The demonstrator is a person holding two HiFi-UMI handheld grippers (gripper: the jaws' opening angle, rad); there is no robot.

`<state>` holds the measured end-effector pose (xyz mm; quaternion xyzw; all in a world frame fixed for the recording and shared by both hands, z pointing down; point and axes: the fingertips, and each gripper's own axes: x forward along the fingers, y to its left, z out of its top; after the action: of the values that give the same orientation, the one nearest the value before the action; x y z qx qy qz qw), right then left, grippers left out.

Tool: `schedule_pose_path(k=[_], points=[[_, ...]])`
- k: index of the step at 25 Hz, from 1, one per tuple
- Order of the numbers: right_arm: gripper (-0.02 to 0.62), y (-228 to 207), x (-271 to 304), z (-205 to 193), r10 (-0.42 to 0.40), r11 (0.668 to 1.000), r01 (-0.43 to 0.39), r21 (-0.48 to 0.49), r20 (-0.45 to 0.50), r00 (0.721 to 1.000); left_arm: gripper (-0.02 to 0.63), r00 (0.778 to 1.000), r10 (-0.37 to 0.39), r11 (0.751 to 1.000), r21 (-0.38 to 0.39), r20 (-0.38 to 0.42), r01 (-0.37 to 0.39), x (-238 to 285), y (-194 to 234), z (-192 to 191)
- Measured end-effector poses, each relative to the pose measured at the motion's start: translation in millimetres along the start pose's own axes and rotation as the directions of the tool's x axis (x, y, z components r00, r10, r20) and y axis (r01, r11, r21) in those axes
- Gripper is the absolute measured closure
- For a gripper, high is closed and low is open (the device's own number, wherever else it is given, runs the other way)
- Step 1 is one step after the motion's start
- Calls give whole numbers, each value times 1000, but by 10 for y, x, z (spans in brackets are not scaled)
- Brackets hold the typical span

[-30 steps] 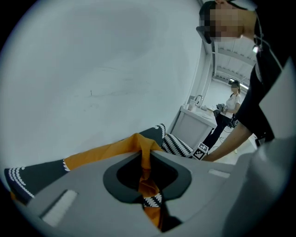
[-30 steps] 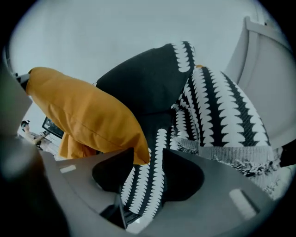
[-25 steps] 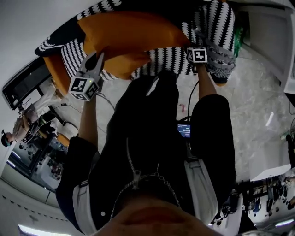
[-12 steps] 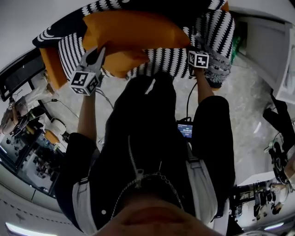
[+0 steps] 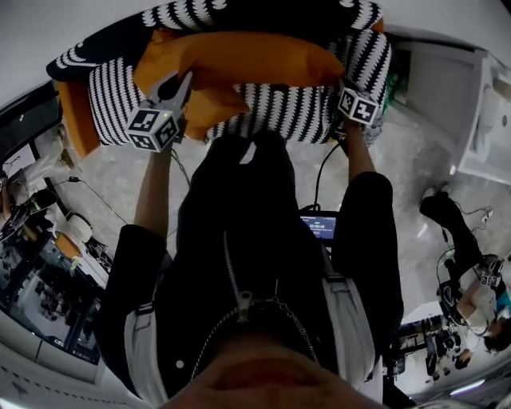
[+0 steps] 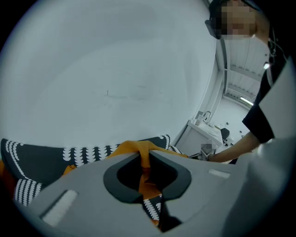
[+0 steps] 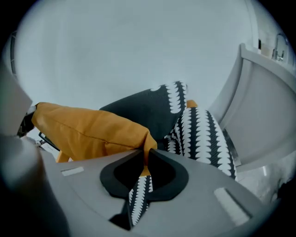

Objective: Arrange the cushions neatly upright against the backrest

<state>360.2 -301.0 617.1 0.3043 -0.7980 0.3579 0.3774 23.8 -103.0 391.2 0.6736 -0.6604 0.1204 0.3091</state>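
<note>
Since the earlier frame the right gripper has left the near edge of the striped seat and come up to the right corner of the orange cushion. Its jaws have just been closing, and they now pinch that corner's fabric, as the right gripper view shows. The cushion has risen with it and sits further toward the backrest than before. The left gripper is clamped on a bunched fold of orange fabric at the cushion's left end, with its jaws drawn tight around it. The cushion stretches from left to right between the two grippers, over the seat and on the near side of the dark backrest with its white scalloped edging. Whether its underside touches the seat cannot be told. In the right gripper view a black-and-white striped cushion stands to the right of the orange one, against the backrest. The person's forearms reach out from near toward the sofa, one to each gripper.
</note>
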Motion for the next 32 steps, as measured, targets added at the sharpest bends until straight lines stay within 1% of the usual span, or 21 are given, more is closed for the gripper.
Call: schedule_pose_path(k=[2,4,9,14,16,18,23,26,29,32], points=[[565,-144,-100,179,-29,999,29,18,36,999,572,1000,-13,1000,-17,-2,13,123,-27,-28],[565,-249,-180,305,-59,998,58,22,51,997,572,999,-32,999,-38,-4,32,234,-36,-46],[565,-388,-455,609,-113,993,115,-16,96,989,572,998,-51,994,-97,-24,48,413,-37,-81],[565,-441,-471,791,-127,992,129,-11,106,986,572,993,-60,987,-154,-97,45,681,164,-415],[565,-476,-367,830,-128,991,130,-19,83,988,572,989,-59,983,-181,-137,34,860,285,-588],[564,-454,-245,877,-128,990,131,-58,57,990,572,982,-49,978,-207,-183,10,1020,459,-741],[563,-238,46,1066,-93,988,97,-117,36,995,572,967,0,963,-260,-255,-69,1193,880,-987],[563,-112,179,1226,-91,987,95,-133,38,995,572,963,16,961,-262,-269,-89,1260,1062,-1030],[563,-93,293,1349,-98,986,102,-133,41,994,571,968,15,954,-287,-252,-89,1375,1185,-1020],[563,-126,388,1465,-102,988,107,-113,49,994,568,971,29,952,-288,-238,-99,1516,1300,-938]])
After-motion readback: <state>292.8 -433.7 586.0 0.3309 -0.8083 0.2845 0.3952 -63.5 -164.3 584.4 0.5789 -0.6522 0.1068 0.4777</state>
